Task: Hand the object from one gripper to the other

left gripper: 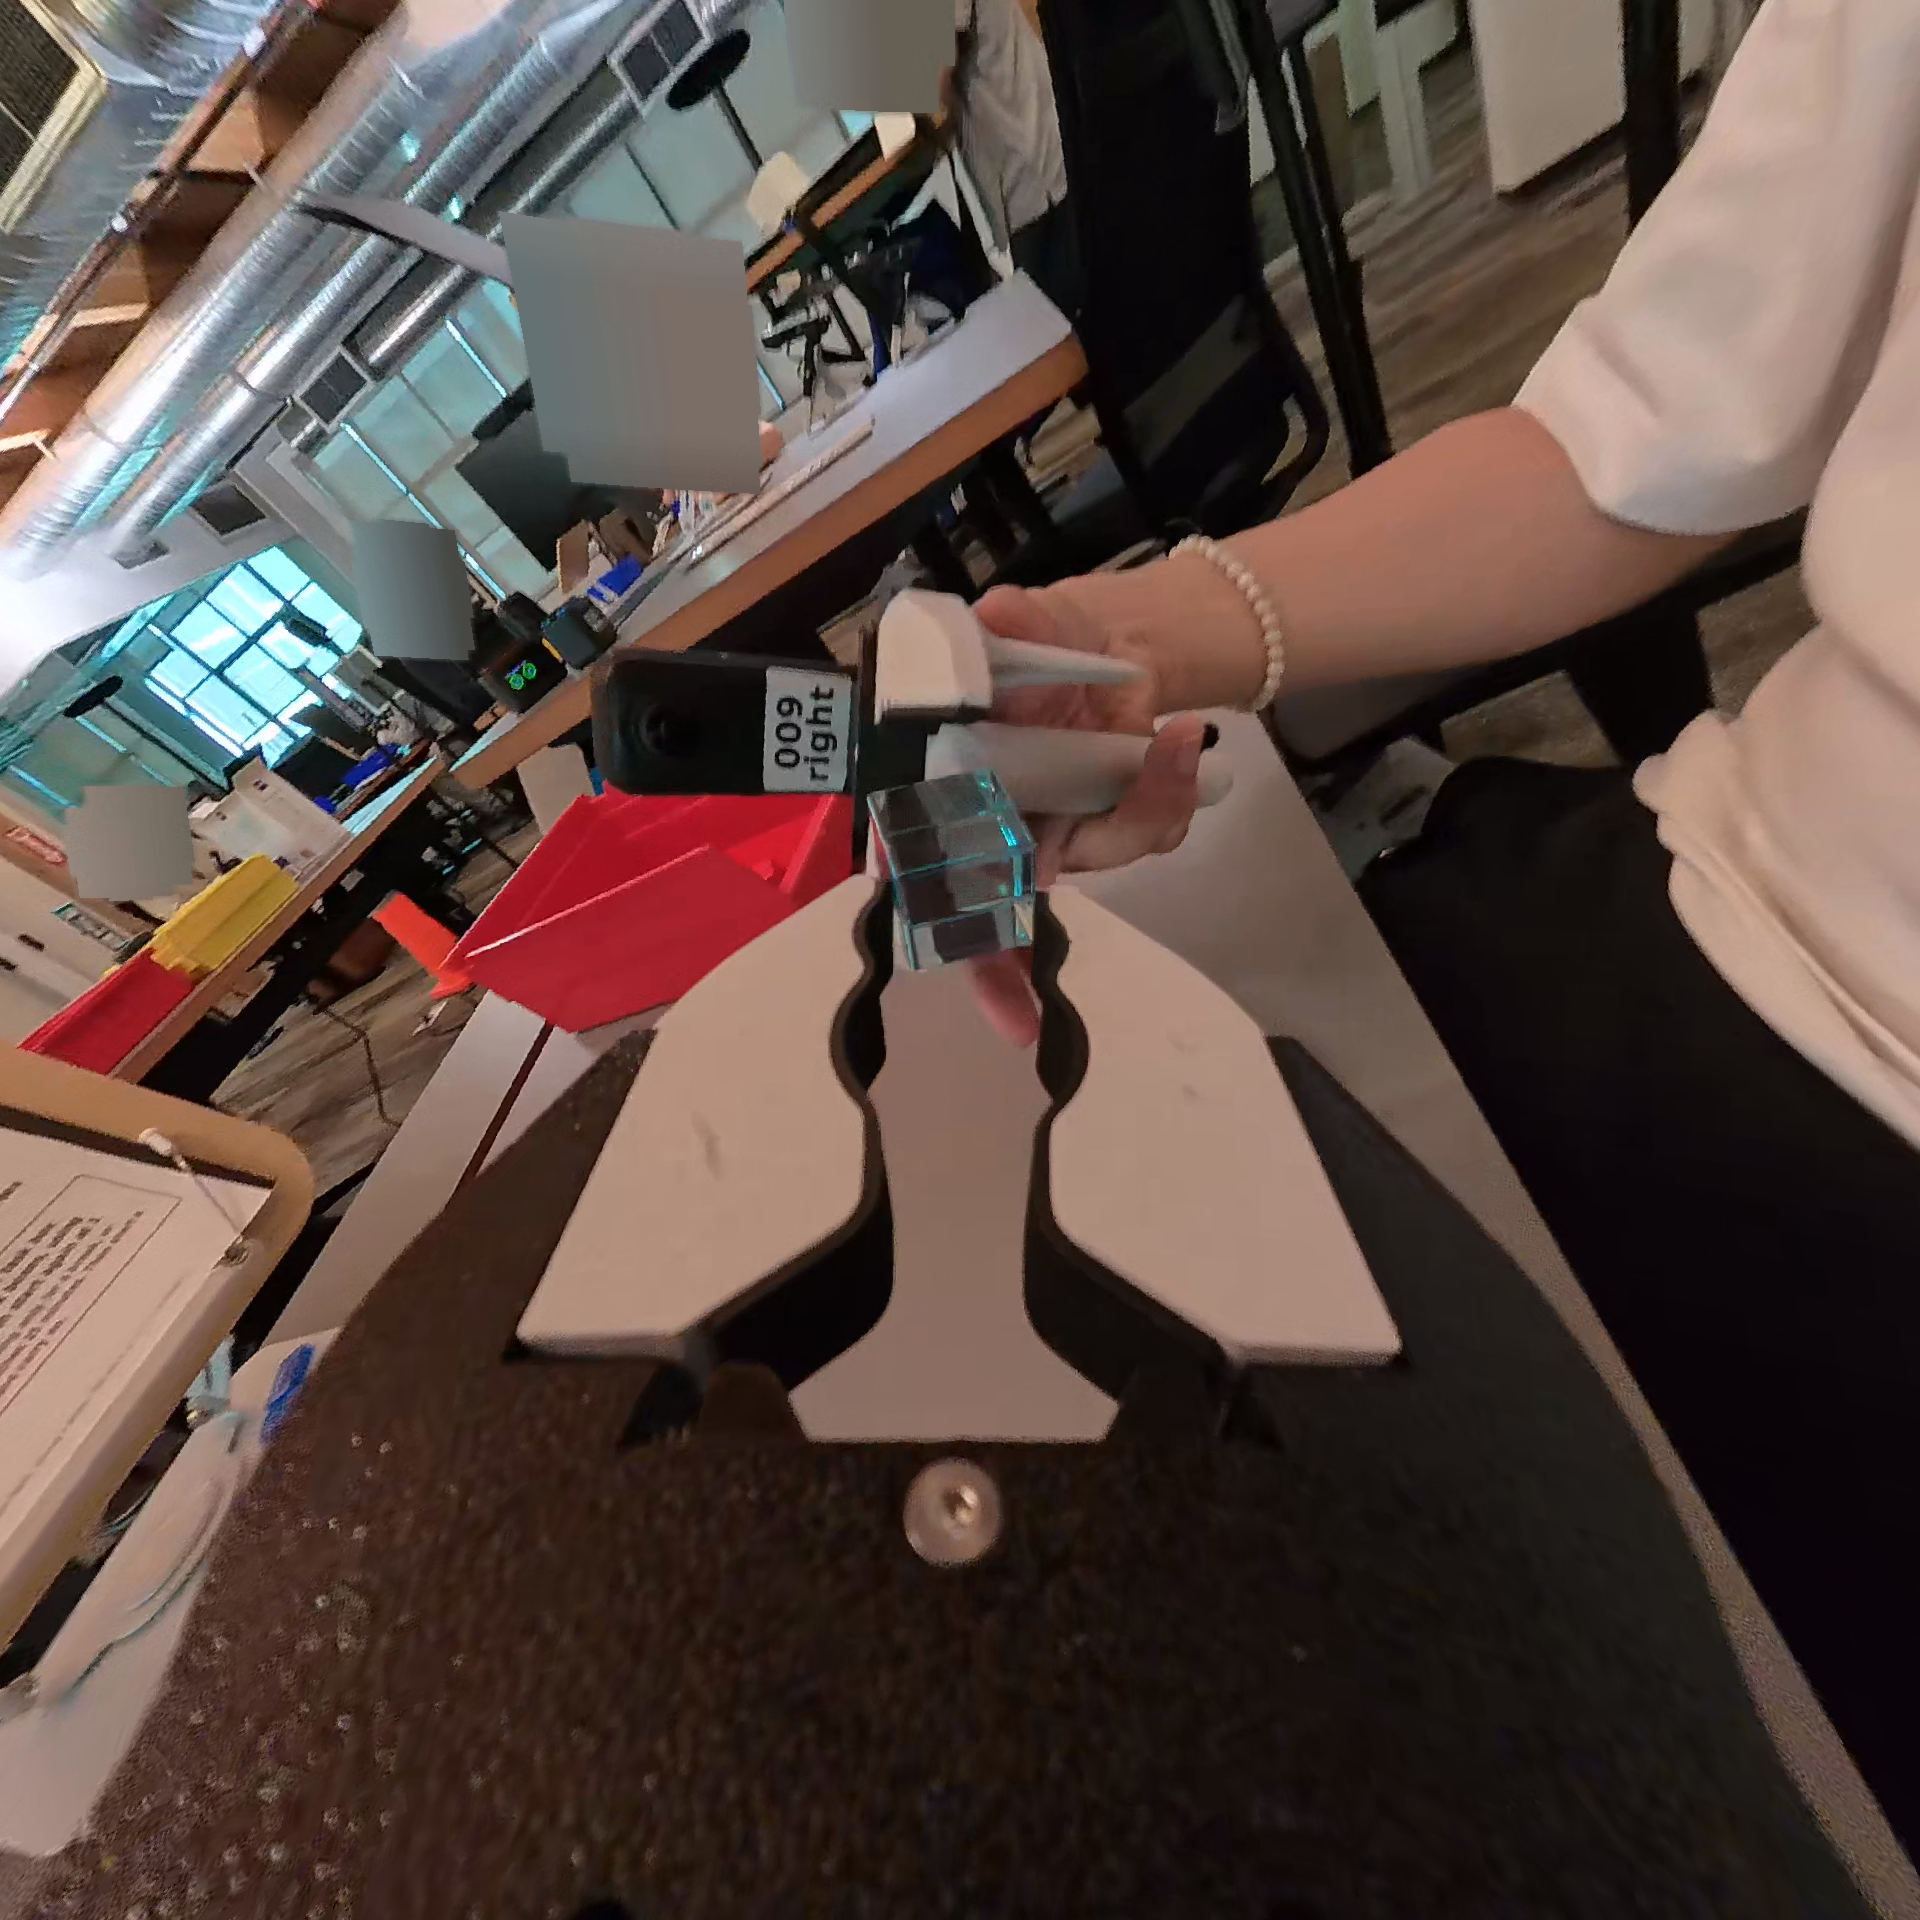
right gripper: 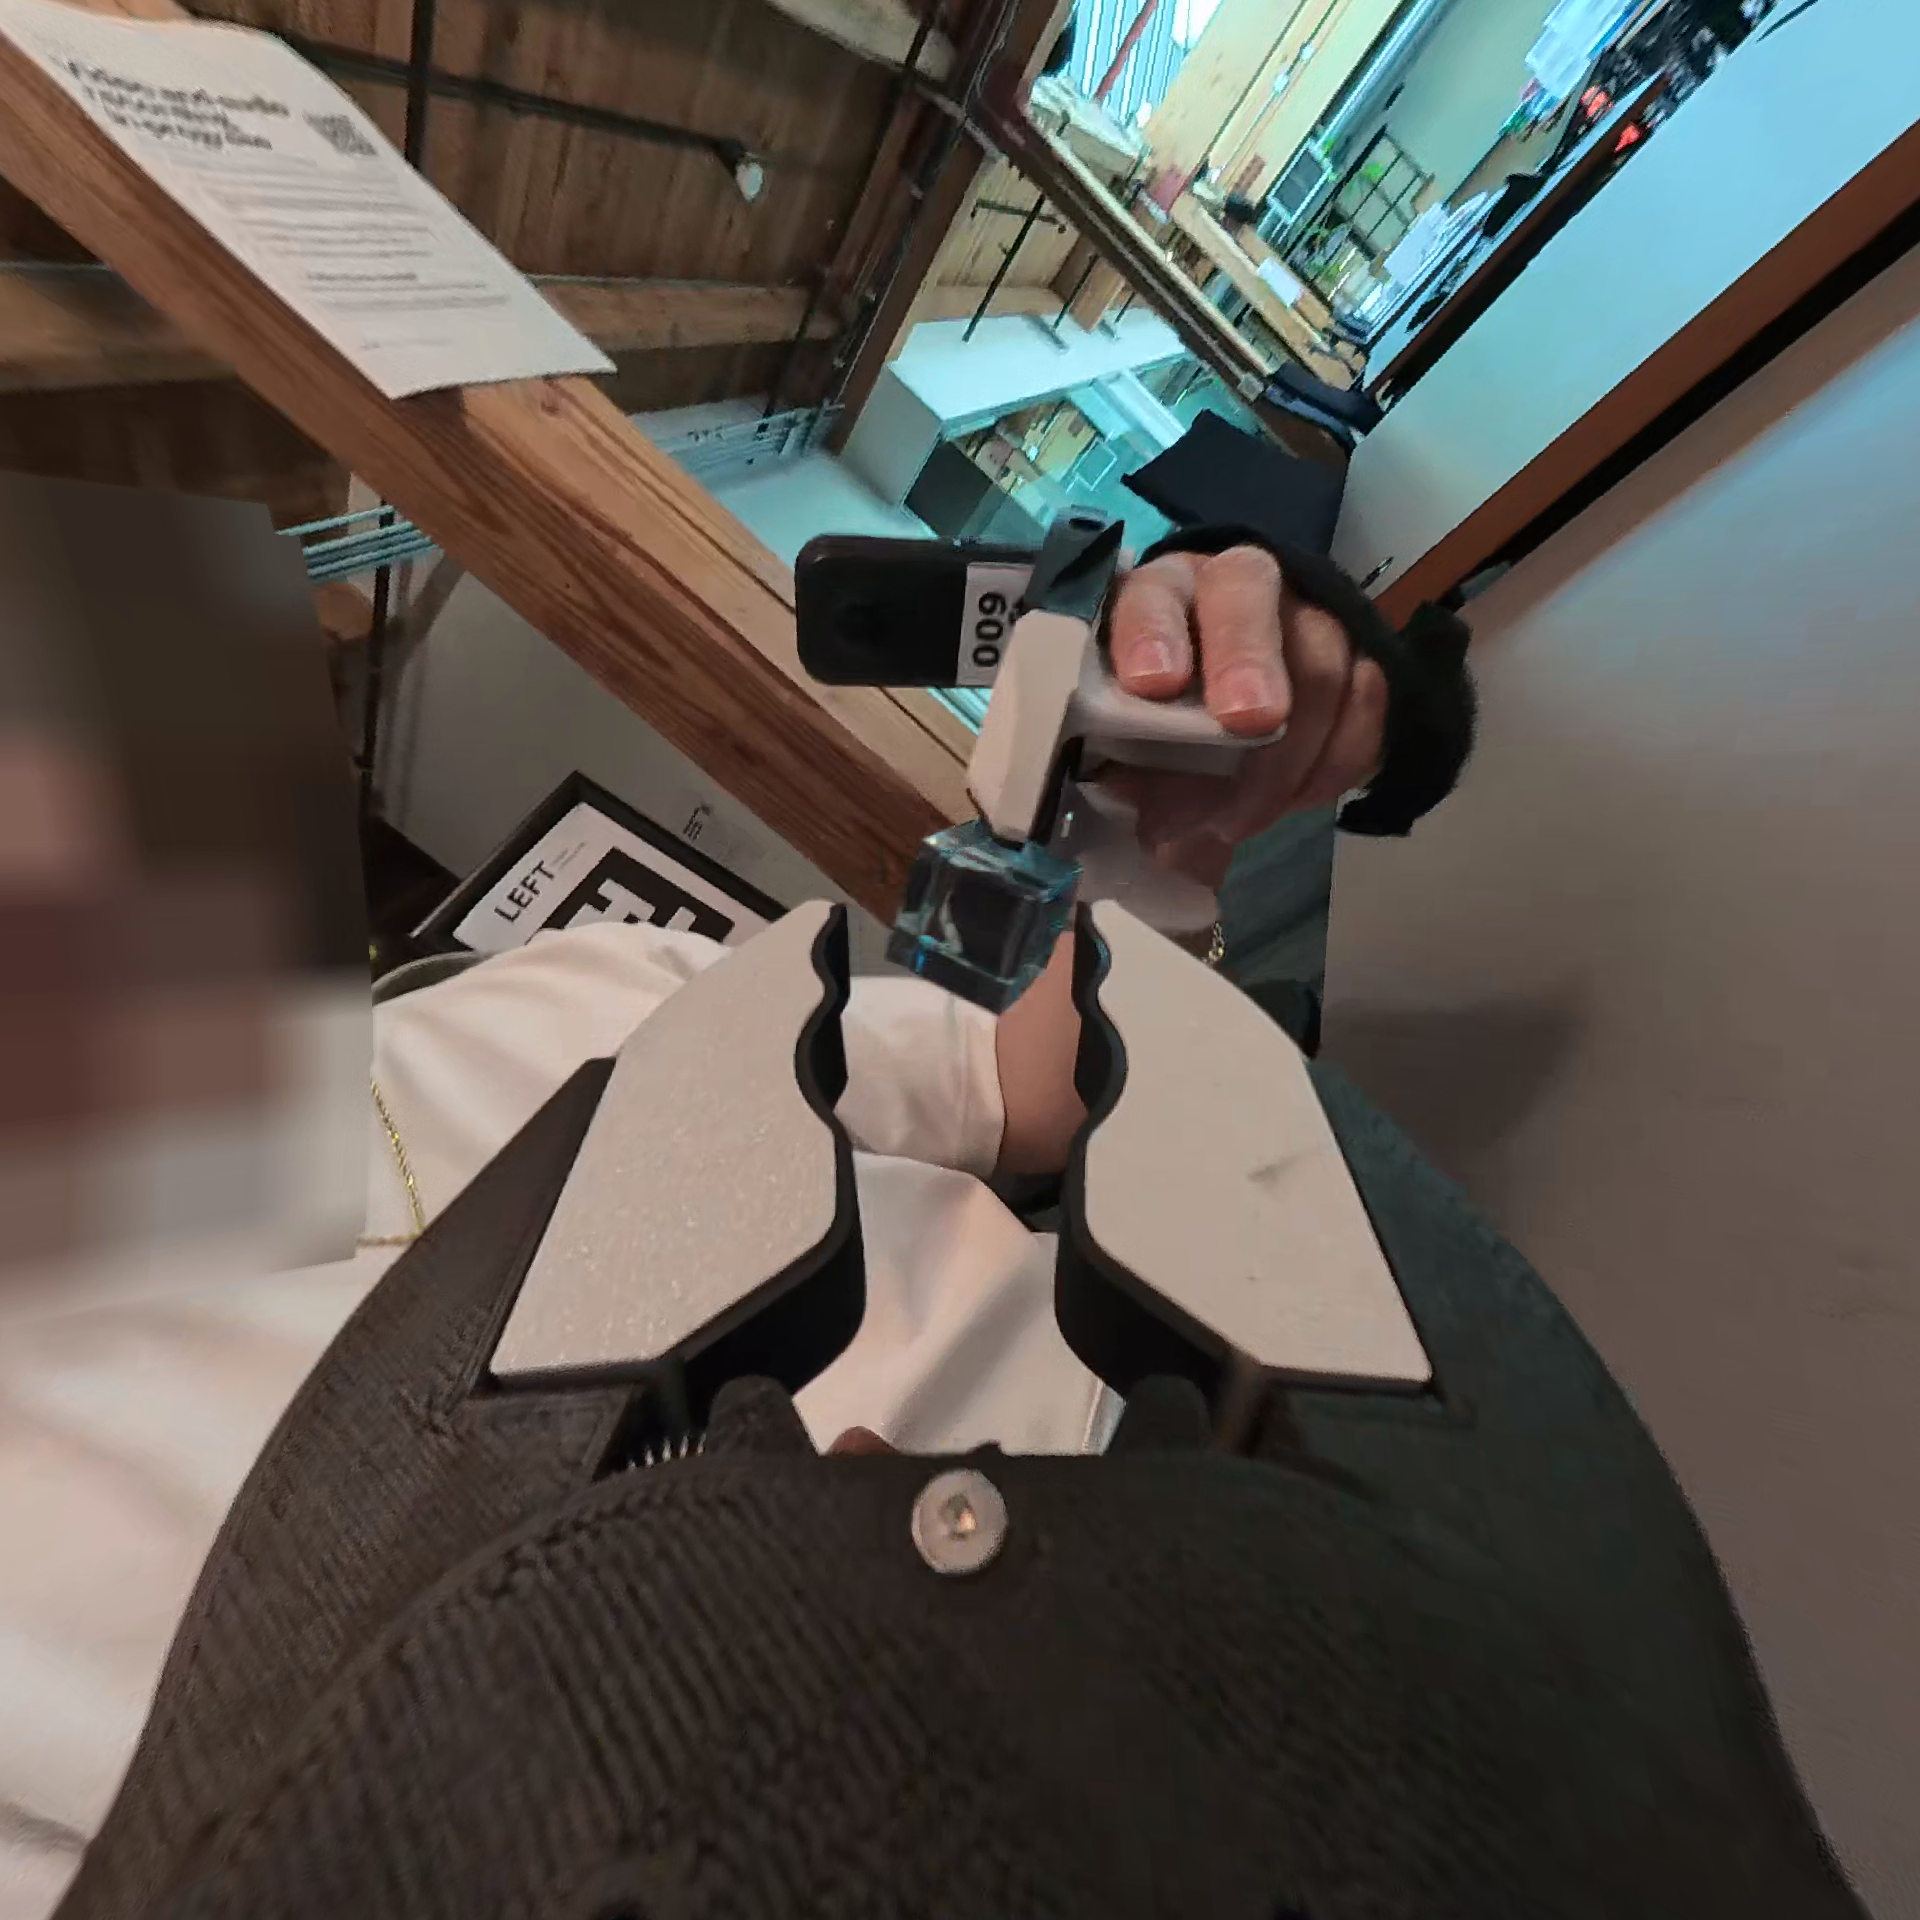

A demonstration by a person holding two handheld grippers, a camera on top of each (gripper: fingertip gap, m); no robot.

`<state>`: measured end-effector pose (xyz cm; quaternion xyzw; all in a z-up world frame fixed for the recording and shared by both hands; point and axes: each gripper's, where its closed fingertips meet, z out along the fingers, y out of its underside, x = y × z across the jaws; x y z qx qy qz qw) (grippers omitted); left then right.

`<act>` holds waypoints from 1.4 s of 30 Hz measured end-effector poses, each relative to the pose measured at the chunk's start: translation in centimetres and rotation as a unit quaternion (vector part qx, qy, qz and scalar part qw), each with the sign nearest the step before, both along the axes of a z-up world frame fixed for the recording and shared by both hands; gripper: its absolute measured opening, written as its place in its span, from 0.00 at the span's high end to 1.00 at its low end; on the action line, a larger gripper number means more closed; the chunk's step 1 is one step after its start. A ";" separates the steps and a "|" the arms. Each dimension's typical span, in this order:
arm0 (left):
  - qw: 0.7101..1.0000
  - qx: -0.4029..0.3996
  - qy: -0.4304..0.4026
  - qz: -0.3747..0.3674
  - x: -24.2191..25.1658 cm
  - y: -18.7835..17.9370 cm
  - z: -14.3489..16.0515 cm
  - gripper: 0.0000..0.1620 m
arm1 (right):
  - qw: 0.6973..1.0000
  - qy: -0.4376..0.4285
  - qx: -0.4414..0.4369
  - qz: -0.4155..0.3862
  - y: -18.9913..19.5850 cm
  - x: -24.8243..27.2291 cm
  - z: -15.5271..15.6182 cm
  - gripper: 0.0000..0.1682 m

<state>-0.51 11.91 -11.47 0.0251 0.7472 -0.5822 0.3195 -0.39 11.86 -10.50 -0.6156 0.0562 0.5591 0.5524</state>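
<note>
At frame centre in both views, a clear glass-like cube with teal edges (left gripper: 954, 873) (right gripper: 982, 920) sits between two grippers. The left gripper (left gripper: 954, 930) pinches it at the fingertips – the right gripper (right gripper: 961, 935) gapes wider, its tips flanking the cube; contact is unclear.

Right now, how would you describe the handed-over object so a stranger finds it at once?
Find the person's white shirt, then the left gripper in front of it. Between its pale fingertips sits a small clear glass-like cube; only it is transparent, with teal edges.
</note>
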 end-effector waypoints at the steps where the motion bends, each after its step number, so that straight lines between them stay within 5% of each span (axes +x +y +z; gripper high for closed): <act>1: 1.000 0.011 -0.002 0.005 0.1 0.0 -0.3 0.85 | 1.000 -0.010 -0.003 0.001 0.1 -0.2 -0.1 0.76; 8: 0.995 0.074 -0.015 0.060 1.3 -0.1 -1.3 0.85 | 0.998 -0.025 -0.027 -0.043 1.1 1.2 -1.3 0.83; 18: 0.955 -0.115 -0.020 0.274 6.5 1.2 2.9 0.79 | 0.956 0.123 0.085 -0.253 0.8 8.5 2.4 0.83; 30: 0.904 -0.101 -0.103 0.402 7.7 0.3 2.2 0.83 | 0.943 0.112 0.090 -0.301 1.6 7.6 2.4 0.84; 36: 0.939 -0.135 0.047 0.313 7.7 0.9 1.7 0.83 | 0.926 -0.126 0.101 -0.341 0.7 8.0 2.1 0.72; 39: 0.944 -0.153 0.170 0.240 6.9 1.2 1.1 0.83 | 0.869 -0.316 0.129 -0.359 -0.5 7.7 2.3 0.64; 42: 0.932 -0.167 0.285 0.149 5.3 0.9 0.5 0.83 | 0.769 -0.534 0.152 -0.316 -1.1 6.3 0.2 0.59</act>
